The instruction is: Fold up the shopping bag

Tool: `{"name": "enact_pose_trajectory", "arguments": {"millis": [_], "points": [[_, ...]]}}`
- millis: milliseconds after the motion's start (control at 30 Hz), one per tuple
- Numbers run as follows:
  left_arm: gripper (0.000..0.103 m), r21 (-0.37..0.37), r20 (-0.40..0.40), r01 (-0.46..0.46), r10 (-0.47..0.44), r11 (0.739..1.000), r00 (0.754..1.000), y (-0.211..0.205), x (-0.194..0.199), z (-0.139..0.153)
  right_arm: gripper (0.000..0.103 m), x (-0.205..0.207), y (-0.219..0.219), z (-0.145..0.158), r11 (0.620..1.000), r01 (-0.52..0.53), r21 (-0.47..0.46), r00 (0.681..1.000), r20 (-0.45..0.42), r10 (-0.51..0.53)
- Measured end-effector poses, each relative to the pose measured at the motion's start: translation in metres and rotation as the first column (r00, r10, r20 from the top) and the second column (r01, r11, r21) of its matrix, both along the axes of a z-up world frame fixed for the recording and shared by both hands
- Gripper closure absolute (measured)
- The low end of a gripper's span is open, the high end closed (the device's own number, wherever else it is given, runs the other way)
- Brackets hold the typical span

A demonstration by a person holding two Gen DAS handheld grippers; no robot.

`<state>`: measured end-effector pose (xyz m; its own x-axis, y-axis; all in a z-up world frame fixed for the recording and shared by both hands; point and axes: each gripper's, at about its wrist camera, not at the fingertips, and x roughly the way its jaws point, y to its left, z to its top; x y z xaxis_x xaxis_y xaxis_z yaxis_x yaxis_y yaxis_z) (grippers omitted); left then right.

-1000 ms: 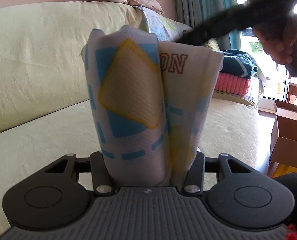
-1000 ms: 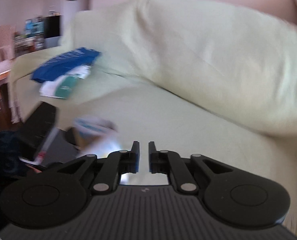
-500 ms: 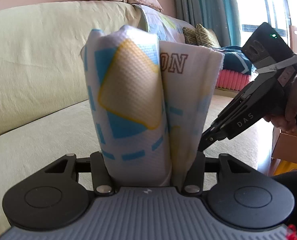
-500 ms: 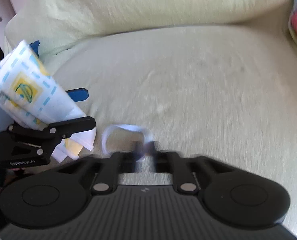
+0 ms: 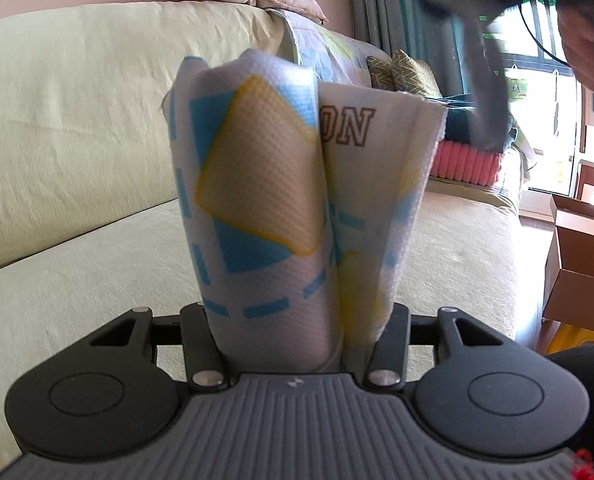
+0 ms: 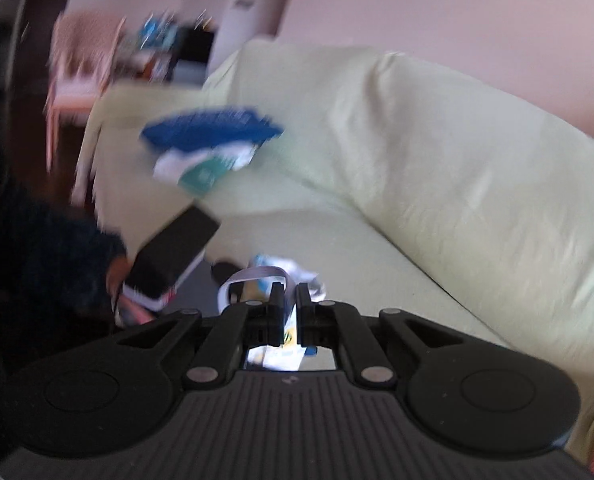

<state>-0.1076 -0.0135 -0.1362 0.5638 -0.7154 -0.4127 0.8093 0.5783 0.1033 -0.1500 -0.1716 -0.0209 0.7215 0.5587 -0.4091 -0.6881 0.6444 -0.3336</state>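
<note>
The pale green fabric sofa filled most of both views. The rolled-up white shopping bag with blue and yellow print stood upright over the seat, clamped in the left claw. The right claw was pinched together on a thin light-coloured strap loop, probably the bag's handle, though it was pretty blurry.

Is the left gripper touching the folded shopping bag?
Touching. The left wrist view shows the left gripper clamping the folded shopping bag with both fingers against its base.
</note>
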Motion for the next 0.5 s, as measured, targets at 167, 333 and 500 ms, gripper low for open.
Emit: {"name": "enact_pose_trajectory", "arguments": {"millis": [167, 333, 500], "points": [[0.05, -0.004, 0.004, 0.011, -0.011, 1.0, 1.0, 0.004, -0.001, -0.002, 0.099, 0.018, -0.004, -0.006, 0.999, -0.015, -0.044, 1.0, 0.007, 0.016], [0.05, -0.013, 0.008, 0.015, -0.015, 1.0, 1.0, 0.006, -0.002, -0.004, 0.099, 0.037, -0.012, -0.006, 0.998, -0.038, -0.046, 0.999, -0.006, 0.038], [0.05, -0.013, 0.025, 0.025, -0.024, 1.0, 0.999, 0.008, -0.006, -0.006, 0.099, 0.051, -0.022, 0.0, 0.997, -0.067, -0.039, 0.997, -0.048, 0.065]]}}
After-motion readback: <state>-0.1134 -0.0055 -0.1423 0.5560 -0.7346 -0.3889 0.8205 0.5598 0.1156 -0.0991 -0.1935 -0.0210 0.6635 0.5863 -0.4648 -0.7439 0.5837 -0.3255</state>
